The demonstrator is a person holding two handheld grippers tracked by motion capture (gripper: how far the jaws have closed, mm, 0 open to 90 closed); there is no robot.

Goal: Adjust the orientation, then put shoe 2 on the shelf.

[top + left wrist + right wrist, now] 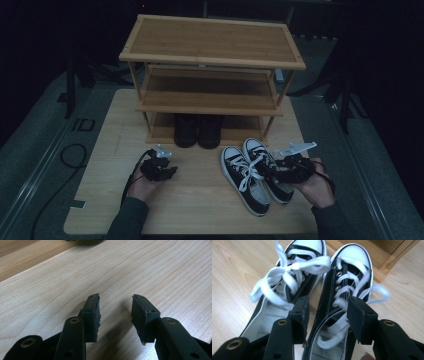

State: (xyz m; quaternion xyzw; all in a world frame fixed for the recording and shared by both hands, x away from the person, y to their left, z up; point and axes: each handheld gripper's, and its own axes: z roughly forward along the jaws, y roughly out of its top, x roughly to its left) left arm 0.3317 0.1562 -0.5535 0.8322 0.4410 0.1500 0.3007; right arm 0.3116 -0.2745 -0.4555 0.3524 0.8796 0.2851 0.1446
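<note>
From the high view, two black and white sneakers (256, 175) lay side by side on the wooden surface (200, 200), close to its right edge, toes toward the shoe rack (210, 75) at the far edge. Dark boots (197, 131) stood on the rack's lowest shelf. The right gripper (272, 170) hung over the right sneaker. The left gripper (165, 167) sat low near the left edge, well apart from the sneakers.

In the left gripper view, the left gripper's (115, 312) fingers were open over bare wood.

In the right gripper view, the right gripper's (327, 317) fingers were open, one on each side of the right sneaker's (344, 285) opening, holding nothing.
</note>
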